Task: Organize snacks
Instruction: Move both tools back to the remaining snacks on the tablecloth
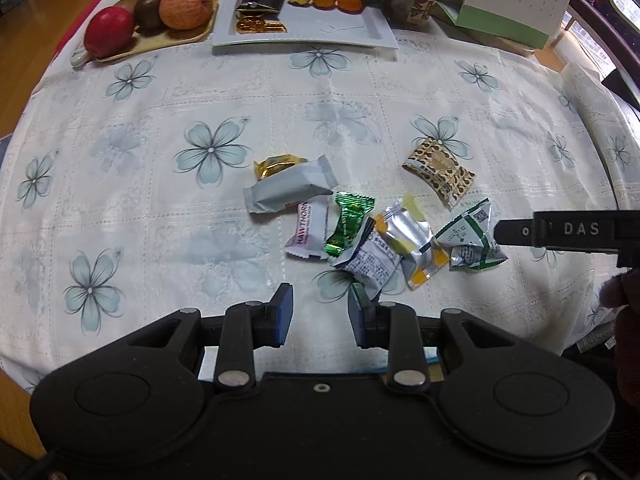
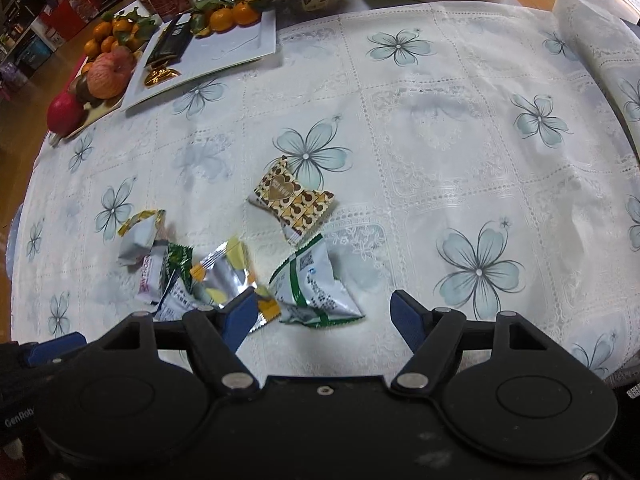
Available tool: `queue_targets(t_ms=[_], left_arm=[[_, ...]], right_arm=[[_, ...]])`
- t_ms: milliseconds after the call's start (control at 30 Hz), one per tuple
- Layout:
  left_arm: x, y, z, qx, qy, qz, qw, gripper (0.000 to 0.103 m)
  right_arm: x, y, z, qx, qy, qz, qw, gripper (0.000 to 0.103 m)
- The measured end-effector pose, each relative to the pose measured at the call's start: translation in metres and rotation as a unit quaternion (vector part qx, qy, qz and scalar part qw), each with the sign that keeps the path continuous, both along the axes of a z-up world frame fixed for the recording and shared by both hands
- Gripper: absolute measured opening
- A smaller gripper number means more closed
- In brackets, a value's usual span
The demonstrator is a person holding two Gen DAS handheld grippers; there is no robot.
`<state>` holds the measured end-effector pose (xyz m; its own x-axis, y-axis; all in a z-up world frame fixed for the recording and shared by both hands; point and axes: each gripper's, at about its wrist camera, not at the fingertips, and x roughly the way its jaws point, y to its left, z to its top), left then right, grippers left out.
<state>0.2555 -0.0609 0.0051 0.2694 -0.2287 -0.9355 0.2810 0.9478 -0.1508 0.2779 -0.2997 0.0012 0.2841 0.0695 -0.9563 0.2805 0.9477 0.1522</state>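
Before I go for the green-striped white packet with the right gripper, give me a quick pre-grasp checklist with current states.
1. right gripper open and empty: ok.
2. green-striped white packet lying loose on the tablecloth, nothing on top: ok.
3. Packet centred between the jaws: not ok; it sits toward the left finger.
4. silver and yellow packet clear of that finger: not ok, its corner is at the fingertip.
5. left gripper empty: ok.
6. white tray has bare room: ok.
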Motion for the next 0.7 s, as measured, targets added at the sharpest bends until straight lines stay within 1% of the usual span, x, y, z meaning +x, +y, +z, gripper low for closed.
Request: queue_targets(t_ms=[100,167,267,333,400,467,600,633,700], left_arm=[[0.006,-0.015,-0.007,-0.011,0.005,-0.02,0.9997,0.039],[0.009,-0.022,-0.012,-0.019,0.008,-0.031,0.9993,0.039],[0.012,-0.029,-0.022,-0.027,0.017,-0.041,0.9986,0.039],[0.013,-0.031,-0.029,-0.031,0.025,-0.044,0.9982,0.039],[0.013,-0.032,-0.034,-0.034,0.035,-0.046,0.9978,0.039],[0.014,-0.032,-0.037,-0.039,0.04,-0.046,0.9974,0.039],[0.018,-0.034,-0.042,-0.046,0.05,-0.039,0.9969,0.039],[0.02,-0.035,-0.044,-0.047,0.054,-0.035,0.9968,0.039],[0.024,-0.037,-0.047,-0.05,0.06,-0.029,0.9965,0.039]], right_arm=[[0.011,-0.009,-0.014,0.02,0.005,-0.011,1.0,0.075],[0.015,-0.011,-0.023,0.031,0.015,-0.013,0.999,0.071],[0.017,-0.007,-0.03,0.029,0.026,0.003,0.999,0.068],[0.019,-0.001,-0.037,0.018,0.033,0.012,0.999,0.065],[0.021,0.005,-0.045,0.017,0.041,0.017,0.999,0.065],[0.024,0.01,-0.05,0.022,0.045,0.02,0.999,0.061],[0.027,0.019,-0.052,0.008,0.042,0.027,0.999,0.057],[0.028,0.02,-0.052,0.01,0.041,0.027,0.999,0.054],[0.029,0.02,-0.052,0.019,0.039,0.027,0.999,0.053]])
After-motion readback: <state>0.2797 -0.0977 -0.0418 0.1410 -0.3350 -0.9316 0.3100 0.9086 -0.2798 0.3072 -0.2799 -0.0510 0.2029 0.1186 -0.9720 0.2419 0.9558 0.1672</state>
